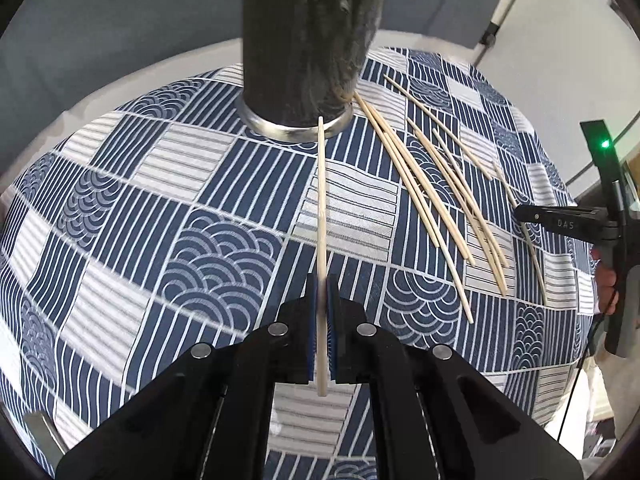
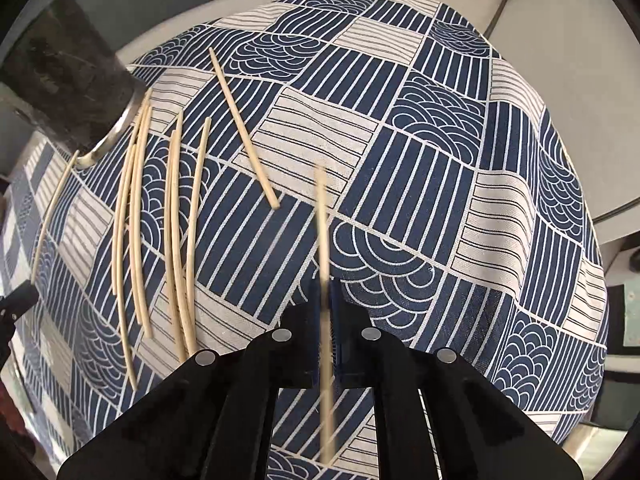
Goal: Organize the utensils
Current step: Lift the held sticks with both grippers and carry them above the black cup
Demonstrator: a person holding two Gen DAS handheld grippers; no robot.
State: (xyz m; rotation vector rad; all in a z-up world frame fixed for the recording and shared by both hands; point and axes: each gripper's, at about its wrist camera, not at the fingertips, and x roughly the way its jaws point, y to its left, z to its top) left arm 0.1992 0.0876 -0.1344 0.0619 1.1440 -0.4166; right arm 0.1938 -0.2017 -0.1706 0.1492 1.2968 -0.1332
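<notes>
Chopstick (image 1: 321, 208) clamped lengthwise in left gripper (image 1: 321, 296) points at holder (image 1: 308, 40); right gripper (image 2: 325, 304) pinches another forward-pointing one

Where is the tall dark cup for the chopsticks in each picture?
Left wrist view: the dark cup stands at top centre, straight ahead of the left gripper.
Right wrist view: the dark cup is at the far upper left, leaning in the picture.
Shared landmark: loose chopsticks lie fanned out right beside it.

Pale wooden chopsticks (image 2: 176, 224) lie scattered (roughly parallel) beside the dark upright holder (image 1: 308, 44).
</notes>
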